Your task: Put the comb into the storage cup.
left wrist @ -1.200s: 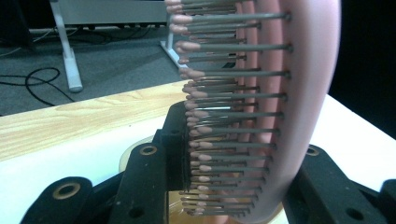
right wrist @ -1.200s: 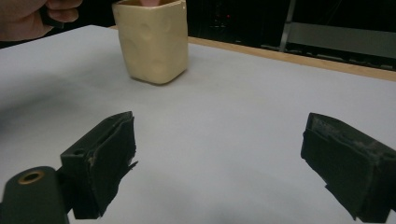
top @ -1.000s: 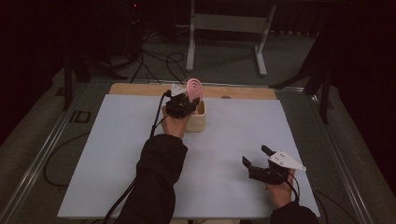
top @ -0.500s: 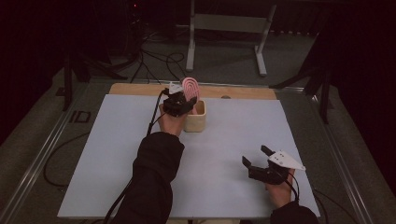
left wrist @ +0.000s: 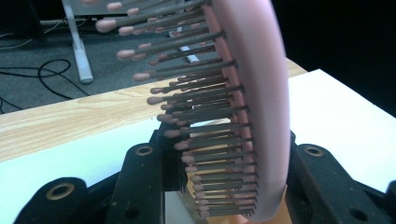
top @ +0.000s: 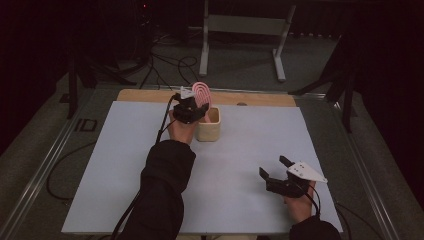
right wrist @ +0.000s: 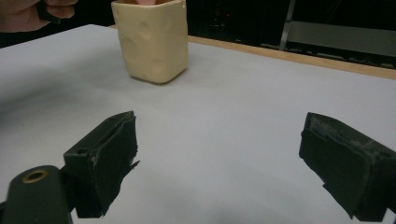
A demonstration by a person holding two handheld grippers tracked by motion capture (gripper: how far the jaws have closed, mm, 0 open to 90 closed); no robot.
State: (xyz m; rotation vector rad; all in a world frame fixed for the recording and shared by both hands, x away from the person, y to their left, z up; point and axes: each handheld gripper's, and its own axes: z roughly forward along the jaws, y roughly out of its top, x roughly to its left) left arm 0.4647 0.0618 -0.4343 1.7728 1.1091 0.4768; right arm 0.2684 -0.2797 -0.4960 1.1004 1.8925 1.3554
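Observation:
A pink hairbrush (top: 202,93) stands upright, bristles toward the left, with my left gripper (top: 192,111) shut on its lower part. In the left gripper view the brush head (left wrist: 254,93) rises between the two black jaws of the left gripper (left wrist: 229,175). Just right of that gripper stands a cream square cup (top: 209,126), and a bit of pink shows at the cup's (right wrist: 152,39) mouth. My right gripper (top: 273,166) rests low over the white mat at the near right, open and holding nothing (right wrist: 219,154).
The white mat (top: 120,165) covers most of the table, and a wooden strip (top: 260,99) runs along its far edge. Cables and a metal stand's legs (top: 240,45) lie on the floor beyond. A cable trails from the left gripper along the sleeve.
The brush head has edged a little to the left above the cup. The right gripper has stayed where it was.

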